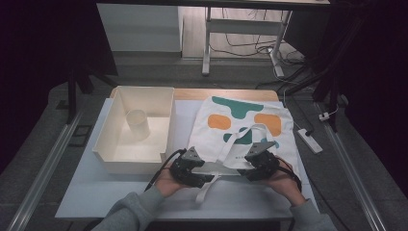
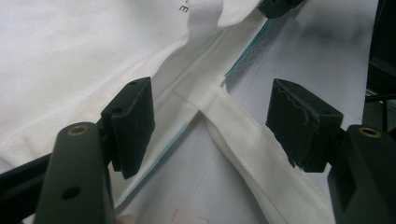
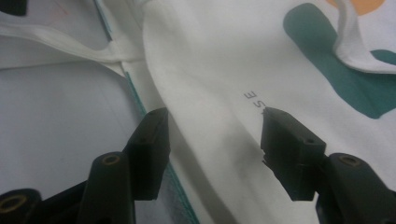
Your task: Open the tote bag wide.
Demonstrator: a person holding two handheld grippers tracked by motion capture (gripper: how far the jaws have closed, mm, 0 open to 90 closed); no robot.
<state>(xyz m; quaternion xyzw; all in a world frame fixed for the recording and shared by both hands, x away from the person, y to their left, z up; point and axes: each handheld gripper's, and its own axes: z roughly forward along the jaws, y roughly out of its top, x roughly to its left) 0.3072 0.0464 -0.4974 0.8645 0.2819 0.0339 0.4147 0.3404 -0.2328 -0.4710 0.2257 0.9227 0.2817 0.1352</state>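
Both grippers gape at the near hem of a white tote bag.
The left gripper (image 2: 210, 126) stands open astride the strap (image 2: 252, 140), its pads clear of it; the right gripper (image 3: 212, 144) stands open over the hem. The tote bag (image 1: 250, 132), white cloth printed with teal and orange blobs, lies flat on the table (image 1: 96, 192), just beside a shallow white box (image 1: 120, 163) holding a cup (image 1: 137, 124).

A white open box (image 1: 120, 144) on the table (image 1: 86, 192) holds what looks like a paper cup (image 1: 137, 124).
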